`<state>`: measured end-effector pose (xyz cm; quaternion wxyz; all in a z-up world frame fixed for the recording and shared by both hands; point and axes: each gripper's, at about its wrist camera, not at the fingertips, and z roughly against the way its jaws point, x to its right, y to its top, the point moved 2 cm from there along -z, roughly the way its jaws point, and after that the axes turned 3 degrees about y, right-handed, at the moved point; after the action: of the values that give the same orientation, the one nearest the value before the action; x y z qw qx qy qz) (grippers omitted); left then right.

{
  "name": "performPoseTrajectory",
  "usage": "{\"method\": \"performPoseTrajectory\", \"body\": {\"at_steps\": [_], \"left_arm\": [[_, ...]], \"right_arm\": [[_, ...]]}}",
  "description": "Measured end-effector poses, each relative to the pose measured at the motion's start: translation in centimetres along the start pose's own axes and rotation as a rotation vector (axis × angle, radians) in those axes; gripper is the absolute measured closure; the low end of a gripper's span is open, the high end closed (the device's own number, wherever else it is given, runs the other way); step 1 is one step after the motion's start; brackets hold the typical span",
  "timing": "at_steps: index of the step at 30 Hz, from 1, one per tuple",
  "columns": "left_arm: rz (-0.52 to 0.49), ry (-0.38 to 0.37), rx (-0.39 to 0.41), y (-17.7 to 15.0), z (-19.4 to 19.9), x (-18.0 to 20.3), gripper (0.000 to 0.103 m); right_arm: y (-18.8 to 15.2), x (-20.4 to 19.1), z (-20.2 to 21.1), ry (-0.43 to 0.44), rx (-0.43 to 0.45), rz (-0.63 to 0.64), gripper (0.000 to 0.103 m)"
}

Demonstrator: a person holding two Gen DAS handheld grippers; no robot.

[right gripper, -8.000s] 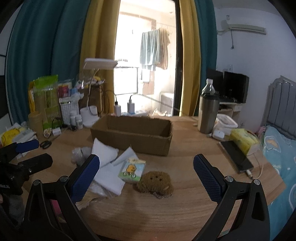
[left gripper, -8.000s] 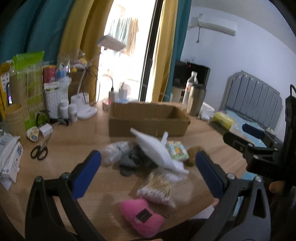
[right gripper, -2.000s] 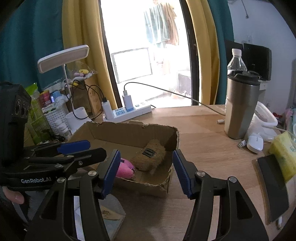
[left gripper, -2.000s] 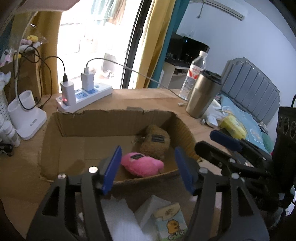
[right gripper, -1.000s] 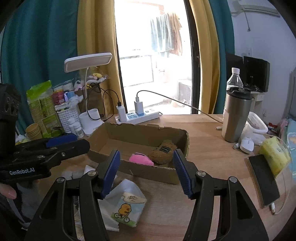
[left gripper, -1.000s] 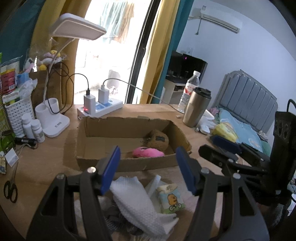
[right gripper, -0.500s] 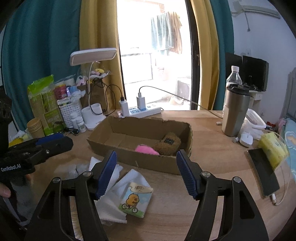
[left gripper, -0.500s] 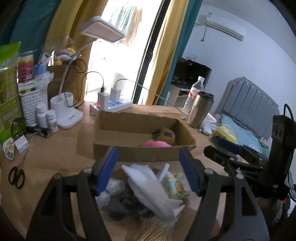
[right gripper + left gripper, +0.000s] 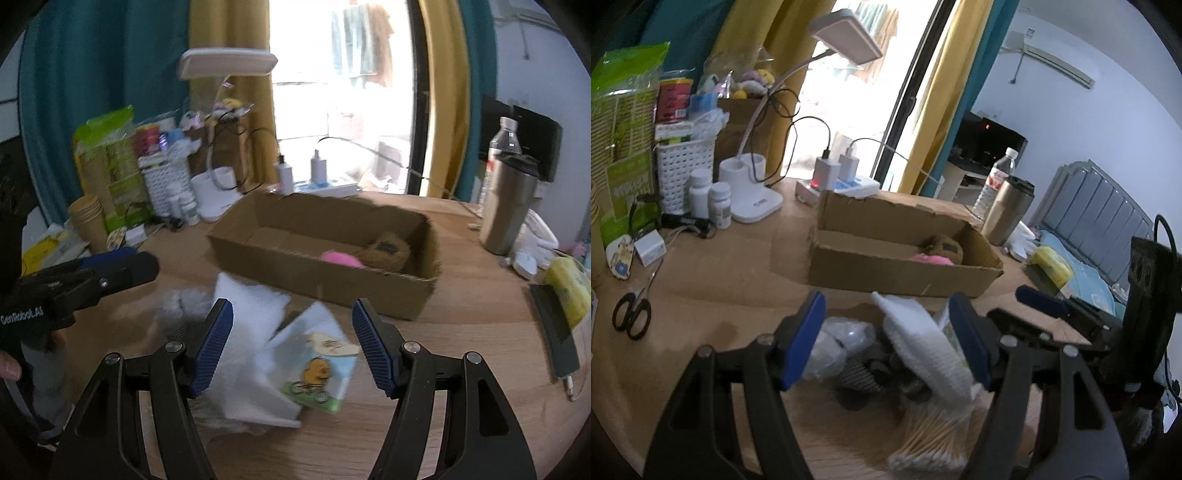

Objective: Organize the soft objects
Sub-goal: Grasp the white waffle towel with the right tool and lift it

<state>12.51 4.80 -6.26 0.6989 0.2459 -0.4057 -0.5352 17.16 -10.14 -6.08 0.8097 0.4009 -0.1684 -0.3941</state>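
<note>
Wooden tabletop (image 9: 461, 332) carries the cardboard box (image 9: 295, 273), my landmark; the pink plush (image 9: 341, 258) and brown plush (image 9: 386, 249) lie inside it at its right end. On the near side of the box, my left gripper (image 9: 888, 341) hangs released over white wipes (image 9: 923, 347), and my right gripper (image 9: 291, 347) hangs released above the cartoon tissue pack (image 9: 319, 373), gripping nothing.

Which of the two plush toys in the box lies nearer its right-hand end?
The brown plush toy, with a dark label; the pink plush toy lies beside it, toward the middle of the cardboard box.
</note>
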Motion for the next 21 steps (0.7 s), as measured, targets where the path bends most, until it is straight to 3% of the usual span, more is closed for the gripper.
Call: {"method": "performPoseTrajectory", "body": {"at_steps": [10,13,18,19,21], "left_arm": [[0.025,0.018,-0.016,-1.2,0.2,-2.3,0.032],[0.034,0.024,-0.021,-1.5,0.3,-3.0,0.032],[0.044,0.029,-0.031,-1.9,0.3,-3.6,0.032],[0.045,0.028,-0.031,-2.0,0.3,-3.7,0.032],[0.046,0.027,-0.032,-1.9,0.2,-3.7,0.032]], "right_arm": [[-1.4,-3.3,-2.9,0.064,-0.091,0.052,0.034],[-1.7,-3.6,-3.7,0.067,-0.117,0.052,0.045],[-2.2,-4.2,-4.7,0.087,-0.158,0.063,0.077],[-2.2,-4.3,-4.8,0.09,-0.157,0.07,0.088],[-2.1,-4.4,-4.4,0.093,-0.139,0.079,0.094]]}}
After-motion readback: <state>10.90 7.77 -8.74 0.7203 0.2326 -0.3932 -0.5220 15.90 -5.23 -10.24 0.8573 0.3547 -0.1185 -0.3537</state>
